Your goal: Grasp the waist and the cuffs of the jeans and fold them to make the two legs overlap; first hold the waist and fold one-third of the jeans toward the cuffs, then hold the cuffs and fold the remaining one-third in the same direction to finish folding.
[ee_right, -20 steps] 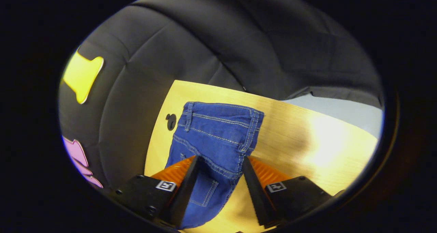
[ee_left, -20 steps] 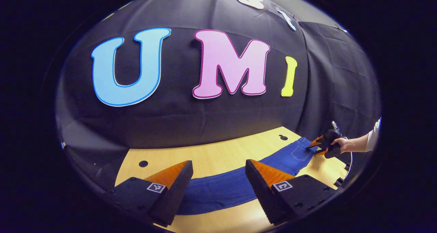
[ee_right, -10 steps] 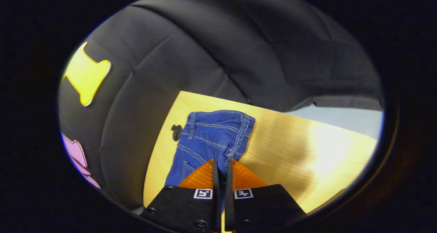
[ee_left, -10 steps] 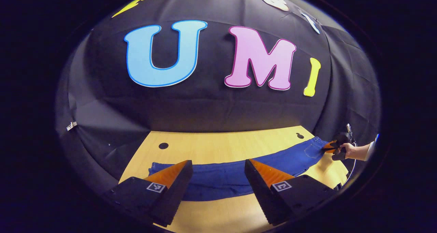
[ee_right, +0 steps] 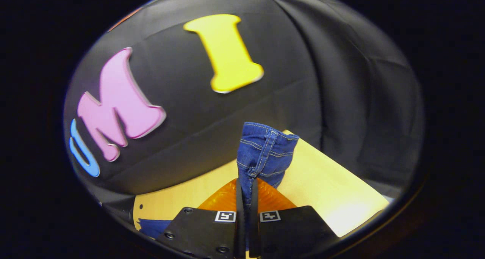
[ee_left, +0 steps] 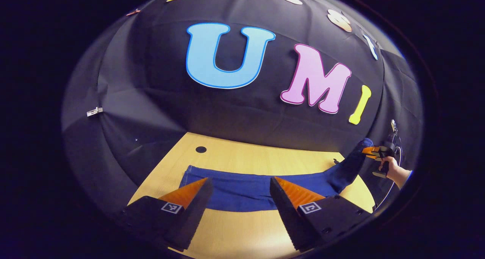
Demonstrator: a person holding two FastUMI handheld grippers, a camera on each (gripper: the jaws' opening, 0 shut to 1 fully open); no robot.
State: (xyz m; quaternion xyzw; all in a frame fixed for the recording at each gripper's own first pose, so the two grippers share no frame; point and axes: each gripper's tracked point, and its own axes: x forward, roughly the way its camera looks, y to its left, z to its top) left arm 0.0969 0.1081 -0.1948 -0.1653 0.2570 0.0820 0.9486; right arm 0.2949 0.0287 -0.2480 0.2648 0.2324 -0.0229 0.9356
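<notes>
The first third-fold looks in hand: the right gripper [ee_right: 245,190] pinches the waist [ee_right: 265,153] of the jeans [ee_left: 250,189] between closed fingers, raised off the counter [ee_left: 242,160], and next carries it toward the cuffs [ee_left: 189,175] lying just beyond the left gripper [ee_left: 238,190] (fingers spread wide, holding nothing).

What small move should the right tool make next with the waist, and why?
Probably carry the waist over toward the cuffs. The right tool is shut on it and holds it off the table, while the legs lie flat.
</notes>
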